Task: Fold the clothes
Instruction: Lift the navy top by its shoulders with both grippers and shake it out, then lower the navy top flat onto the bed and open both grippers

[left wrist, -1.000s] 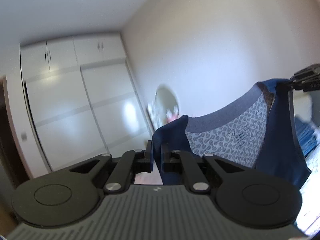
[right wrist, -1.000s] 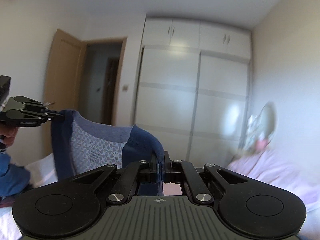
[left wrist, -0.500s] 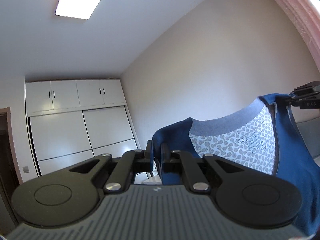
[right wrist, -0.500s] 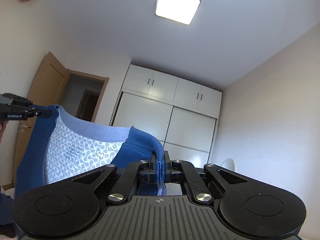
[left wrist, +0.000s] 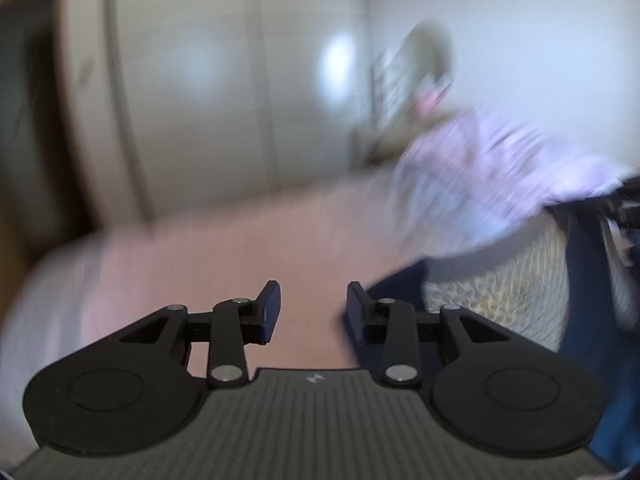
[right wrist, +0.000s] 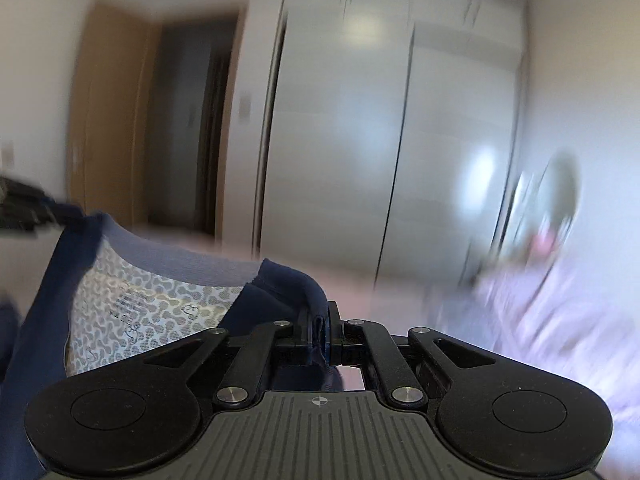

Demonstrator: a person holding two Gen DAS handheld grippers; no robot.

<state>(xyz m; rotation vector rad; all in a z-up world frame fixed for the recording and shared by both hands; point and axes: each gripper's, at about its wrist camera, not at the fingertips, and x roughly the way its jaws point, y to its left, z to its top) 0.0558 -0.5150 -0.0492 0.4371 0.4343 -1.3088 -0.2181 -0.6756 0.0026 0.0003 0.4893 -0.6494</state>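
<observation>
— Left wrist view: our left gripper is opening, nothing between its jaws; the navy garment hangs at its right over the pink bed.

— Our right gripper (loosening) still pinches the fabric. We should release both evenly and lay it flat.

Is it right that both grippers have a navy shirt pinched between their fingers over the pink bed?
Not quite. Only the right gripper has the navy shirt between its fingers, though its jaws are opening. The left wrist view shows the left gripper opening with nothing between its fingers; the shirt lies beside it. The pink bed is correct.
</observation>
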